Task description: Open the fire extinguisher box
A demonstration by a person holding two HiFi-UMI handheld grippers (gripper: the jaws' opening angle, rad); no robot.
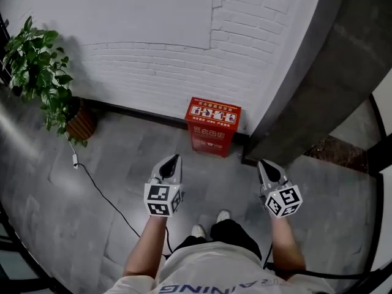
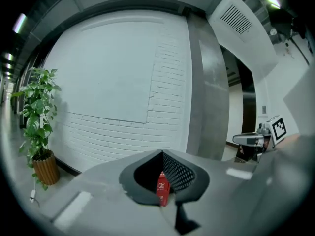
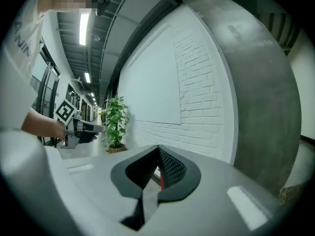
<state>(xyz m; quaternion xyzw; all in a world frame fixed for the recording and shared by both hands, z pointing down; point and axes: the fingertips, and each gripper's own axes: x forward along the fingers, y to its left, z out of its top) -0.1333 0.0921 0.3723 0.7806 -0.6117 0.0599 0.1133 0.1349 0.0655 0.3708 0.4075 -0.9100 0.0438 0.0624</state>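
Observation:
The red fire extinguisher box [image 1: 213, 126] stands on the floor against the white brick wall, its lid down. Both grippers hang in the air well short of it. My left gripper [image 1: 176, 158] points at the box's left side with its tips together and nothing in them. In the left gripper view the box [image 2: 163, 188] shows small through the gap below the joined tips of that gripper [image 2: 162, 152]. My right gripper [image 1: 262, 163] is shut and empty, off to the box's right. Only a red sliver of the box [image 3: 161, 180] shows below its tips [image 3: 158, 147].
A potted plant [image 1: 43, 78] in a wicker pot [image 1: 79, 124] stands at the left by the wall. A dark cable [image 1: 104, 195] runs across the grey tiled floor. A grey pillar [image 1: 318, 84] rises right of the box.

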